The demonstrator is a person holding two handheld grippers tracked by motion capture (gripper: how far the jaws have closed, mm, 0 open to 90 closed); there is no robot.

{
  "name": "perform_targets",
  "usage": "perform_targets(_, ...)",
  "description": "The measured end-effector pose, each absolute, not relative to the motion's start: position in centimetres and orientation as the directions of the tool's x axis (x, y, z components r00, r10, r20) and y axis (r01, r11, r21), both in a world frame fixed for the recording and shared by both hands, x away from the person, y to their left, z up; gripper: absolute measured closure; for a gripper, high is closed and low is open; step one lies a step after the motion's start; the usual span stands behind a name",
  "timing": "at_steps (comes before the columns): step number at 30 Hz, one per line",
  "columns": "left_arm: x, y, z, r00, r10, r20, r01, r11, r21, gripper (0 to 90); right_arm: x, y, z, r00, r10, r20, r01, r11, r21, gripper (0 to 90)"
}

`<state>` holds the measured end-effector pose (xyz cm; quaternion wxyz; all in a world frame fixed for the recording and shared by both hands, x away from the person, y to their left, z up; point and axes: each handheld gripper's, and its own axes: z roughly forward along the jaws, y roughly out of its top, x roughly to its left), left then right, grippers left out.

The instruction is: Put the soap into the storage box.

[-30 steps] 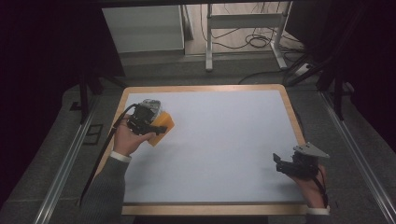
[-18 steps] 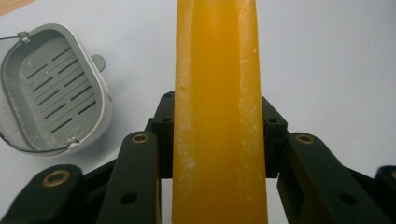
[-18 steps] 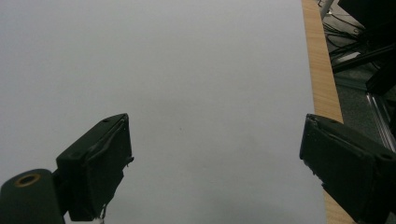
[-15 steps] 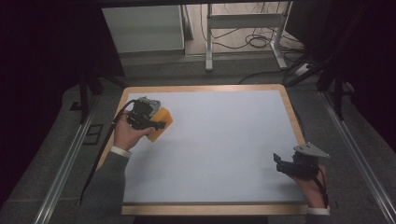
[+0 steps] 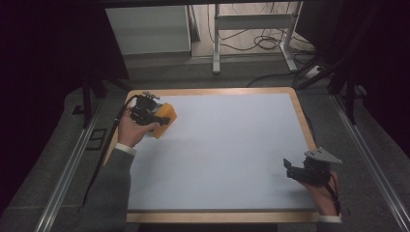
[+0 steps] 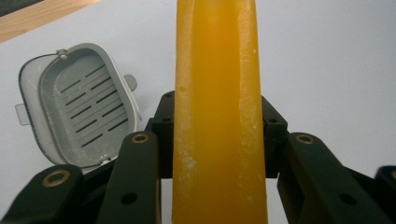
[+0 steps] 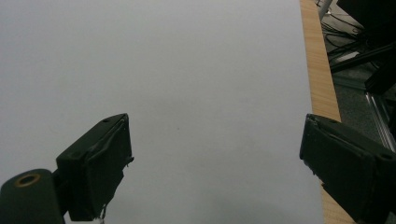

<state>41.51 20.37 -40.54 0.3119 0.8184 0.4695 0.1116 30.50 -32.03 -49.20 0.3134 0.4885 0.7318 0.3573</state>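
An orange-yellow block (image 5: 166,115) is held just above the white table top (image 5: 222,150) near its far left corner. My left gripper (image 5: 155,119) is shut on the block. In the left gripper view the block (image 6: 217,93) stands upright between the two black jaws, with whitish specks on its edges. Below and to the left of it lies a grey slotted dish (image 6: 79,105) with a white rim. My right gripper (image 5: 290,169) rests at the near right of the table, and in the right gripper view my right gripper (image 7: 215,158) is open with nothing between the jaws.
A wooden rim (image 5: 300,113) frames the white table top. Beyond the far edge stand a white cabinet (image 5: 147,29) and a metal frame (image 5: 251,21) with cables on the floor. Metal rails run along both sides of the table.
My left hand has carried the orange-yellow block a little toward the far left corner of the table. The right hand has stayed where it was.
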Motion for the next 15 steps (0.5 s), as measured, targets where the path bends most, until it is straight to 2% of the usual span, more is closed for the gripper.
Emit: perform_targets(15,43.6,21.5,-40.5,0.485,0.866,-0.121,0.731,-0.326,0.600,61.1,30.6,-32.1,-49.3,-0.324,0.940,-0.109,0.493,0.266,0.828,9.3)
